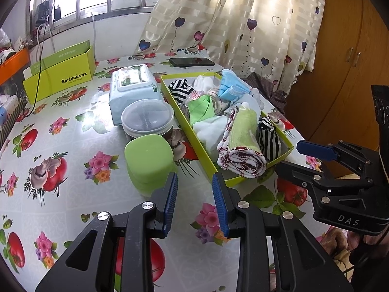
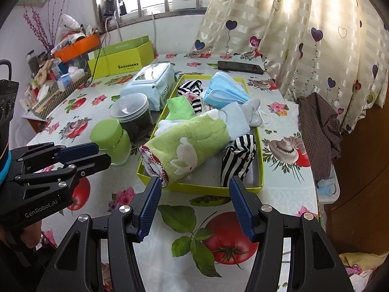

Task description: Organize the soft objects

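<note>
A shallow yellow-green cardboard tray (image 2: 259,160) sits on the flowered tabletop (image 2: 184,221), heaped with soft things. A rolled green terry towel with a white rabbit (image 2: 192,146) lies nearest, beside striped socks (image 2: 239,160) and blue face masks (image 2: 226,90). The left tongs (image 1: 195,202) and right tongs (image 2: 194,206) hover short of the tray, both apart and empty. The towel looks light, limp and compressible; pinching mid-roll should stop it unrolling.
</note>
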The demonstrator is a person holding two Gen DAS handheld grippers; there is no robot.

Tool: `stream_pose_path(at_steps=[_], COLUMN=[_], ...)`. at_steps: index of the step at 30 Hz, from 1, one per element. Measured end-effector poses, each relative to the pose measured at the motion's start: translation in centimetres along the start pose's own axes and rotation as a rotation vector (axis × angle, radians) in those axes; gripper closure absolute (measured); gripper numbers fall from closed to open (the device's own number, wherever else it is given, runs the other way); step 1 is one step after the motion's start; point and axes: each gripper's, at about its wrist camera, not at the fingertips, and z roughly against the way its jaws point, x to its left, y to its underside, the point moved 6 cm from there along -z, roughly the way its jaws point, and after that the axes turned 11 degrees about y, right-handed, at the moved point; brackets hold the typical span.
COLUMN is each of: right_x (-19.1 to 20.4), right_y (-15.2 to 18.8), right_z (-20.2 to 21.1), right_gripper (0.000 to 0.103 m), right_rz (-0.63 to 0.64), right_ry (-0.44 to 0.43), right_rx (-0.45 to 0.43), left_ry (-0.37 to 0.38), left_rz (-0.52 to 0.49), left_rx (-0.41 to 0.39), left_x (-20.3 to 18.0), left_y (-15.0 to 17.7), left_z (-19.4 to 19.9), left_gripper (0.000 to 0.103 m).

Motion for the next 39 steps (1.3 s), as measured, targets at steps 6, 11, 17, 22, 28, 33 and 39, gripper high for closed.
stream_pose_path(at_steps=[6,11,17,22,28,33,39], right_x=[0.0,-0.04,0.02,0.01,-0.02,-0.01,0.0], right_y=[-0.12,-0.02,-0.08,-0.11,-0.15,-0.11,0.02], right_z=[-0.01,-0.1,-0.09,-0.09,-0.11,-0.11,-0.11], right_gripper=[0.045,0.045,0.045,0.045,0.045,0.045,0.045], right_rz=[0.001,0.002,0.001,0.001,0.001,0.001,0.001], right_ry=[-0.001,-0.001,-0.001,-0.001,0.0,-0.001,-0.001], right_rx=[0.001,0.001,0.002,0.003,0.004,0.004,0.004], left_ry=[0.005,0.011,0.008,0.01,0.01,0.011,0.011], left_rz=[0.0,-0.002,-0.003,-0.007,-0.007,-0.006,-0.007], left_rx=[0.001,0.003,0.008,0.01,0.013,0.014,0.015], left_x=[0.09,0.1,0.1,0.03,0.06,0.1,0.07], left_y=[0.0,-0.05,0.02,0.16,0.24,0.38,0.4], left_z=[-0.06,-0.05,-0.1,-0.24,-0.28,-0.28,-0.28], left_gripper=[0.072,0.072,0.072,0.072,0.072,0.072,0.072])
